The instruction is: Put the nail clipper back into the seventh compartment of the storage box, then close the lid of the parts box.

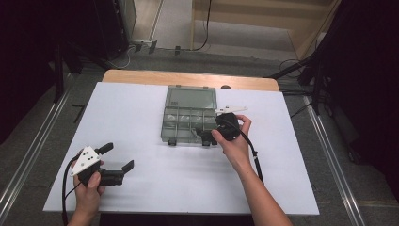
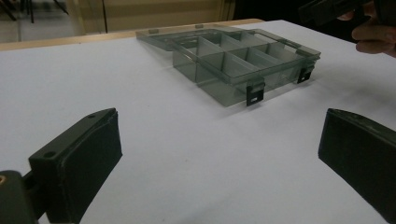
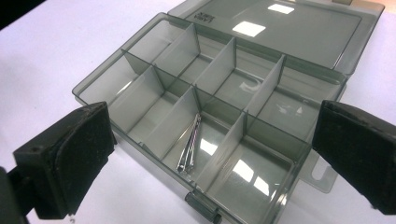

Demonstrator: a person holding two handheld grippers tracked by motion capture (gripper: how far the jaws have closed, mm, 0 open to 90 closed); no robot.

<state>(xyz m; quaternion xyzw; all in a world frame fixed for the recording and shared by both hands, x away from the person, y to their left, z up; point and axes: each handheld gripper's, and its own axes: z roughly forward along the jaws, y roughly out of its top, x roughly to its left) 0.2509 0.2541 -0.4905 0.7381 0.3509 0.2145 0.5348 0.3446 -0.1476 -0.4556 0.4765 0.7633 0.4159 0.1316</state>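
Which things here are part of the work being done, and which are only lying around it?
Part of the work:
- smoky transparent plastic compartment box, lid open
- thin metal pins lying in one front compartment
- right gripper, jaws open above the box
- left gripper, jaws open, apart from the box

Only around it:
- white table cover
- wooden table edge
- cables on the floor

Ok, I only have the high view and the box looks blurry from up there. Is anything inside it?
Observer: Yes, thin metal pins lie in one front-row compartment of the box.
Operator: Is the right gripper holding any?
Observer: No, the right gripper is open above the box, nothing between its pads.
Operator: And the lid?
Observer: The lid lies folded back flat, with print by its hinge edge.
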